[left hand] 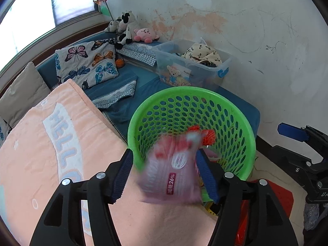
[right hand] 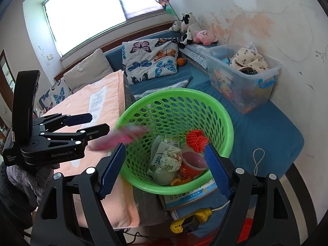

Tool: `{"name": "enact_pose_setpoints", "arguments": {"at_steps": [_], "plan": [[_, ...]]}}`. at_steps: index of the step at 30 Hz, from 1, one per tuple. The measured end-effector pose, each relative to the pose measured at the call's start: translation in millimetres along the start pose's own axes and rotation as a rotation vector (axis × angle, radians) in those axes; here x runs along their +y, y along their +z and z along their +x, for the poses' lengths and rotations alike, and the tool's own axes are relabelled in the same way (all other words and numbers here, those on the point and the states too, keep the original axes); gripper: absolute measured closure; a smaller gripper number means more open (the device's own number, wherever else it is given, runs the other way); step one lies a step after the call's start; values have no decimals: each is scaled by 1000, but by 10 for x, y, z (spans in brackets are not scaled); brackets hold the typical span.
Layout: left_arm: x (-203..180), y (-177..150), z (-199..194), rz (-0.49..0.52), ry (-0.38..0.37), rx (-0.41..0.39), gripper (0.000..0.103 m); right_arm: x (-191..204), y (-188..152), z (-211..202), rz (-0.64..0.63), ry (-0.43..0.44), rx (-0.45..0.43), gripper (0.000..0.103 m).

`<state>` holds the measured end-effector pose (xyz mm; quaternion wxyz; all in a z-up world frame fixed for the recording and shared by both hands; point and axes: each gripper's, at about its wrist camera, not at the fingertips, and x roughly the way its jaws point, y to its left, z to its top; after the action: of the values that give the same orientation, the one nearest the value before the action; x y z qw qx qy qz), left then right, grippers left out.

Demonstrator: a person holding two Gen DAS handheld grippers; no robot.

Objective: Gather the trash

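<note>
Several pieces of trash already lie in the green basket (right hand: 225, 123): crumpled paper (right hand: 170, 157), a red cup (right hand: 193, 163), an orange net ball (right hand: 196, 137) and printed wrappers. One more item, a pink wrapper (left hand: 170, 170), appears motion-blurred between the spread jaws of the left gripper (left hand: 164, 174). In the right wrist view it shows as a pink streak at the basket's left rim, just off the fingertips. The jaws stand apart and do not seem to clamp it; in my judgement it is being released into the basket, though the blur prevents certainty.

Jaws of the right gripper (right hand: 164, 170) are wide open and hold nothing, hovering over the basket's near rim.

Progress is judged well advanced. No further loose trash is evident on the peach blanket (left hand: 51, 143) at lower left.

Surface and room: the basket sits at the edge of a blue-covered bed (right hand: 266, 127), against a stained white wall. A clear storage bin (right hand: 246, 82), butterfly pillow (right hand: 151, 57) and plush toys (right hand: 196, 32) occupy the upper centre, under a window (right hand: 92, 10).
</note>
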<state>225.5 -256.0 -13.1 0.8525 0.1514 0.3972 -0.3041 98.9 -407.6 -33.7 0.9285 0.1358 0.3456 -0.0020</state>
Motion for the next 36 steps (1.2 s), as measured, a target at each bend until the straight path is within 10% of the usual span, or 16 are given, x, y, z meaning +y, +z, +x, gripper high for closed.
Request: {"name": "enact_pose_setpoints", "arguments": {"at_steps": [36], "plan": [[697, -671, -1100, -182, 135, -143, 8, 849, -71, -108, -118, 68, -25, 10]]}}
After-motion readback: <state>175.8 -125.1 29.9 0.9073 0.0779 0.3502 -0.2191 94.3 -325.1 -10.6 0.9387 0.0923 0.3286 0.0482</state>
